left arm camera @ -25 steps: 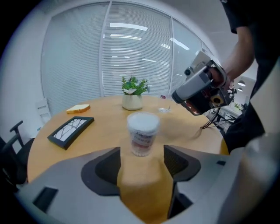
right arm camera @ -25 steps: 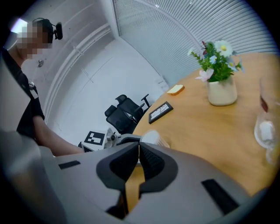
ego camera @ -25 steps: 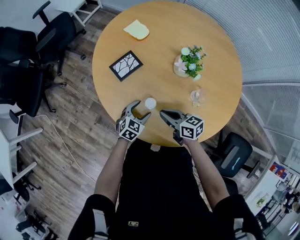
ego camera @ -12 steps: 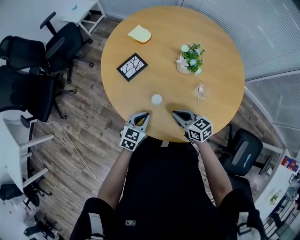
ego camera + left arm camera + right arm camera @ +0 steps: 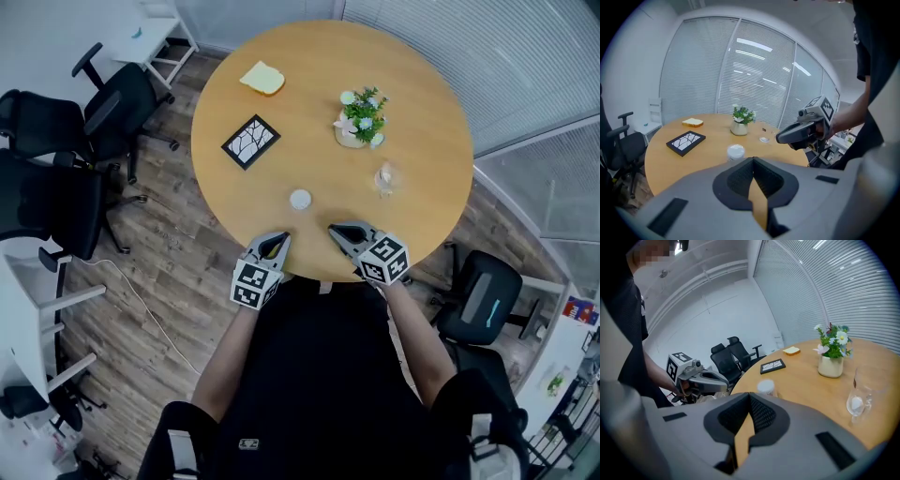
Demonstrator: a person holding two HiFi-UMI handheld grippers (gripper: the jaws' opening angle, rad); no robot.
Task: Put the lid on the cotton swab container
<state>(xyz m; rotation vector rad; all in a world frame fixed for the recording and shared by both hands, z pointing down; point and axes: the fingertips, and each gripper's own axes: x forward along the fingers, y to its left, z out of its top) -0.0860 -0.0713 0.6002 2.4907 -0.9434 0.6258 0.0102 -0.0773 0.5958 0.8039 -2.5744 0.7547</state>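
Note:
A small white-topped round container [image 5: 300, 199] stands on the round wooden table [image 5: 281, 122], just beyond both grippers; it also shows in the left gripper view [image 5: 736, 152] and the right gripper view [image 5: 766, 387]. A clear glass-like piece [image 5: 384, 178] with something white inside stands further right [image 5: 858, 401]. My left gripper [image 5: 280, 240] is at the near table edge, shut and empty, its jaws meeting [image 5: 752, 161]. My right gripper [image 5: 335, 230] is beside it, also shut with nothing held [image 5: 749, 397]. Both point toward the container and stand short of it.
A potted plant [image 5: 358, 117] stands at the back right, a black-framed picture [image 5: 251, 142] at the left, and a slice of bread [image 5: 262, 78] at the far edge. Black office chairs [image 5: 66, 150] stand left of the table, another chair [image 5: 483, 305] at the right.
The left gripper's jaws have gone from open to shut on nothing. Both grippers have drawn back from the white container toward the near table edge.

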